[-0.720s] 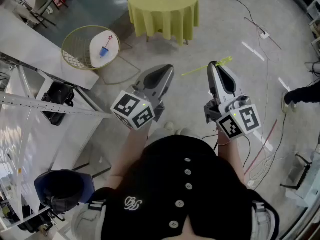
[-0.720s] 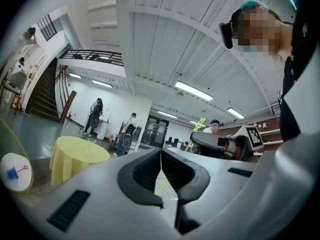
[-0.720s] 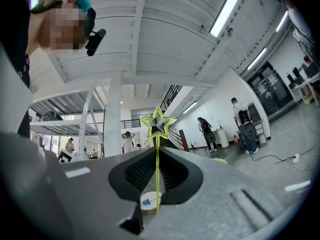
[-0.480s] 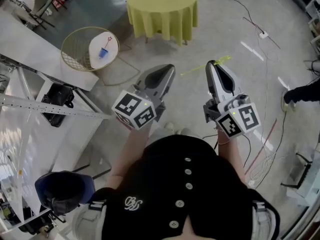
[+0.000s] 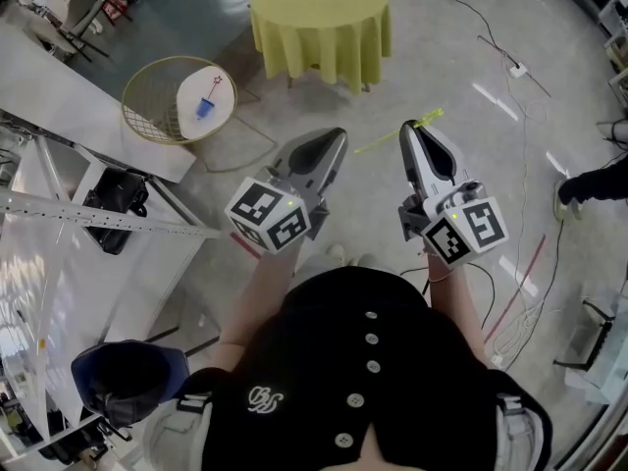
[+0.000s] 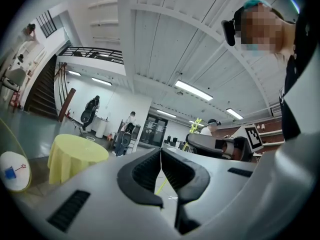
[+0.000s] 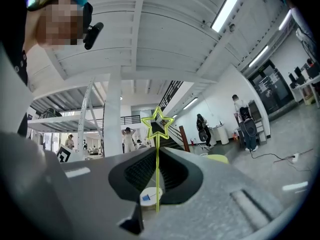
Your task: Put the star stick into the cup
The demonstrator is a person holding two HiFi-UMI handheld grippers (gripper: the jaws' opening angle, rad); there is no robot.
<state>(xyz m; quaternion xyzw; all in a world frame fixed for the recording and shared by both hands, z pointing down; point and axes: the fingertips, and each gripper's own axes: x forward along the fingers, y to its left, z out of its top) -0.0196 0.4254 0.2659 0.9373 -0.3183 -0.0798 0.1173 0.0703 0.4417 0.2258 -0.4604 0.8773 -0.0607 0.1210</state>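
Note:
The yellow star stick (image 7: pixel 157 134) stands between the pads of my right gripper (image 7: pixel 156 151), which is shut on its thin shaft with the star above the tips. In the head view the star stick (image 5: pixel 378 142) sticks out sideways from my right gripper (image 5: pixel 407 129), held over the floor. The blue cup (image 5: pixel 204 108) stands on a small round white table (image 5: pixel 186 91) far to the left, next to a red star stick (image 5: pixel 218 78); the blue cup (image 7: pixel 145 199) also shows between the right jaws. My left gripper (image 5: pixel 337 137) is shut and holds nothing.
A round table with a yellow cloth (image 5: pixel 322 13) stands ahead. A metal rack (image 5: pixel 59 204) fills the left side. Cables (image 5: pixel 510 67) run over the grey floor on the right, near a person's shoe (image 5: pixel 579 186). People stand in the background hall.
Both grippers have drifted slightly forward and to the left, with the star stick still in the right one. The grip is unchanged.

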